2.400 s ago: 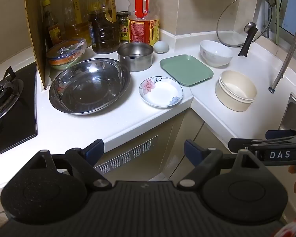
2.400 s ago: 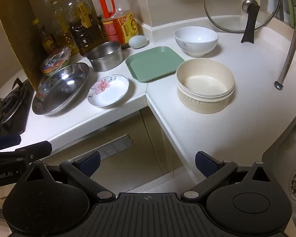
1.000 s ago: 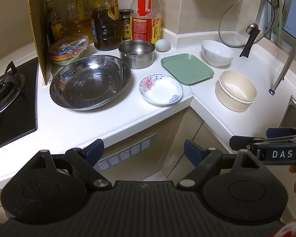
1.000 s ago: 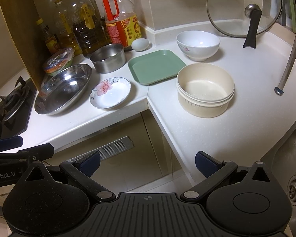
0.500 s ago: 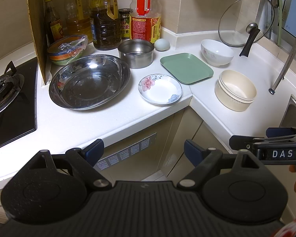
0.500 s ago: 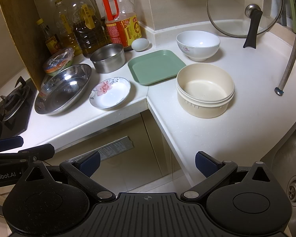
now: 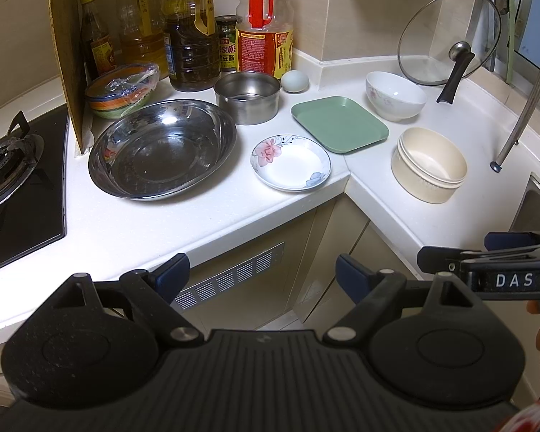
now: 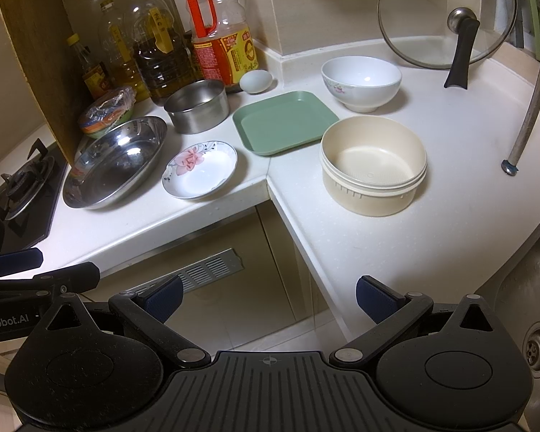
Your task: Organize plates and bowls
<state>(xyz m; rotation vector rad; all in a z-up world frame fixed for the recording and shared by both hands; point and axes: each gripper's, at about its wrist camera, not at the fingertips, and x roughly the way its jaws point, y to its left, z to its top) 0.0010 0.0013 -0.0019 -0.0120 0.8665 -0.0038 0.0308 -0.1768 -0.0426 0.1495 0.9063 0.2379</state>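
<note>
Both the left gripper (image 7: 261,275) and right gripper (image 8: 268,297) hang spread wide, holding nothing, off the white counter (image 8: 396,237). At twelve o'clock a shallow flowered plate (image 7: 291,162) sits near the edge; the cream bowl (image 8: 373,169), possibly two nested, at one o'clock.

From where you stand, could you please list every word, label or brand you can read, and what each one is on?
"DAS": white letters on the right gripper.
"enRobot.AI": on the left gripper, cut off by the frame edge.
Red-handled oil bottle: printed label, too small to read.
Dark sauce jar: Chinese characters, too blurred to read reliably.
Other oil bottles' yellow tags: unreadable.
</note>
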